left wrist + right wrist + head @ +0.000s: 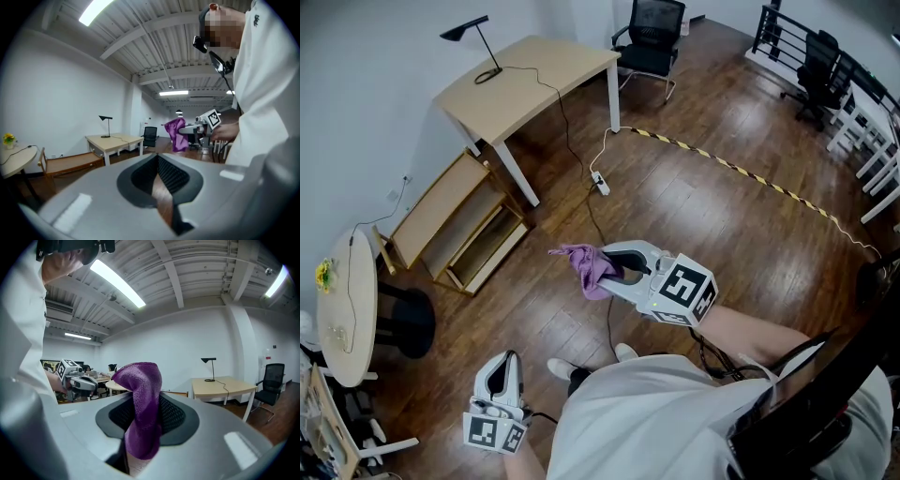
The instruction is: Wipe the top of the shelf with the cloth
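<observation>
Clamps the purple cloth [589, 268] in the right gripper [615, 266], well right of the wooden shelf [441, 208] running lengthwise away, with left gripper [499, 367] closed, empty.

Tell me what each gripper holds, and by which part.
The right gripper clamps the purple cloth by a bunched fold; the rest sticks out past its tips. The left gripper is shut and holds nothing.
</observation>
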Available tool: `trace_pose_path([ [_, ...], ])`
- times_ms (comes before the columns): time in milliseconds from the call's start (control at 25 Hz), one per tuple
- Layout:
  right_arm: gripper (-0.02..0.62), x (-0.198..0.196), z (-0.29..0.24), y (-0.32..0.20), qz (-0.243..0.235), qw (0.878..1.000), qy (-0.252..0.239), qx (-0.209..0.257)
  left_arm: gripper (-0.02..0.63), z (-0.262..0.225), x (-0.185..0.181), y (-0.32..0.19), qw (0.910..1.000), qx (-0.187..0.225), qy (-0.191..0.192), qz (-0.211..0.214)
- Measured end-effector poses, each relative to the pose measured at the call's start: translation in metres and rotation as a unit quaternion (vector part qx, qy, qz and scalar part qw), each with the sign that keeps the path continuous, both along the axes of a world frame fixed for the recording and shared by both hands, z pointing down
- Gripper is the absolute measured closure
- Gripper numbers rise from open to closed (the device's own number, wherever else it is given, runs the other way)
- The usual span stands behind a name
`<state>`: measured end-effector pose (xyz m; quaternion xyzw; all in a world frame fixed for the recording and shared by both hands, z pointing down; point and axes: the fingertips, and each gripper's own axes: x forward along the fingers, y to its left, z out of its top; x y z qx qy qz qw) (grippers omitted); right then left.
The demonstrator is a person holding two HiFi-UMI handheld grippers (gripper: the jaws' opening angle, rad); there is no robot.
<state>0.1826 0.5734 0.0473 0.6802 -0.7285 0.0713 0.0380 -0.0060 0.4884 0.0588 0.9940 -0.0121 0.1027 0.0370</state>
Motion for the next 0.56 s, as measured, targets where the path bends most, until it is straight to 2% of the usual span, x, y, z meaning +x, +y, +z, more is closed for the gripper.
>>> trace_pose_path([
  [560, 0.466, 0.013, 0.030, -0.014, -0.008, 1.000, -0.014, -0.026, 0.584, 0.008, 0.018, -0.004, 0.9999, -0.007, -0.012, 0.001],
])
